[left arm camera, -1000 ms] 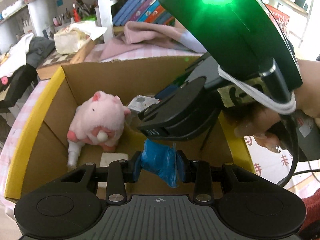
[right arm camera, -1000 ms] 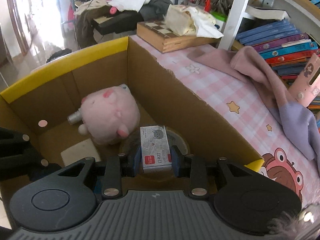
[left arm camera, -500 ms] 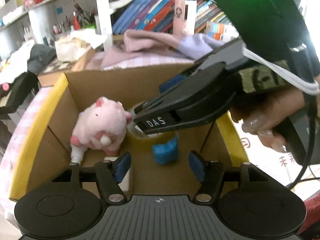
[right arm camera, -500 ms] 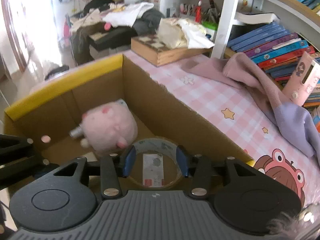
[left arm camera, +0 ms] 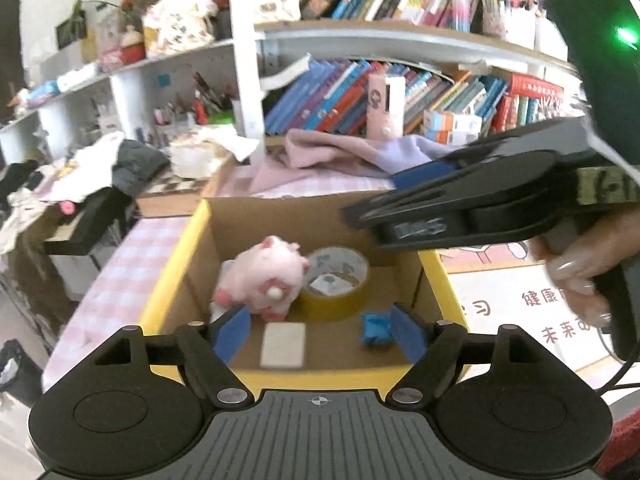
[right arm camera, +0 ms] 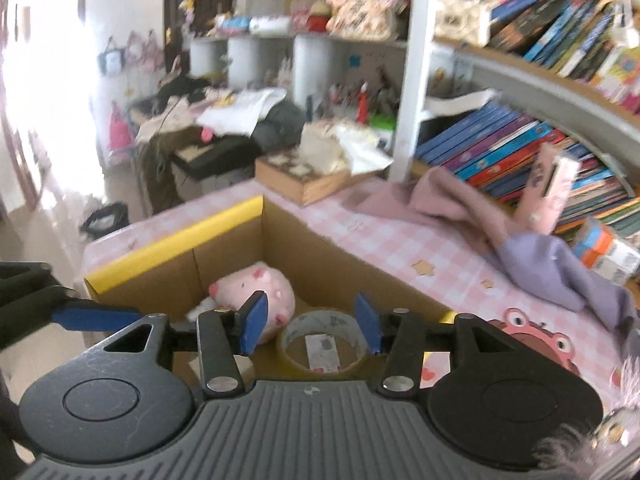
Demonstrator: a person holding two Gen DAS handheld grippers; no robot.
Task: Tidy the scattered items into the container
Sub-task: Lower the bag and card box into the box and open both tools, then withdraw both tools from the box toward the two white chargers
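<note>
Cardboard box sat centre frame on the pink checked table, open side up. Inside: pink plush pig lying on its side, tape roll flat with its hole facing up and a small card in the hole, blue wad at lower right, white pad with its long axis running toward the camera. Left tool was wide apart, empty; jaws just opened, and the wad it pinched earlier lay on the box floor. Right tool was part open, empty; jaws just opened, card dropped into the roll. Both views sat higher above the box than before.
</note>
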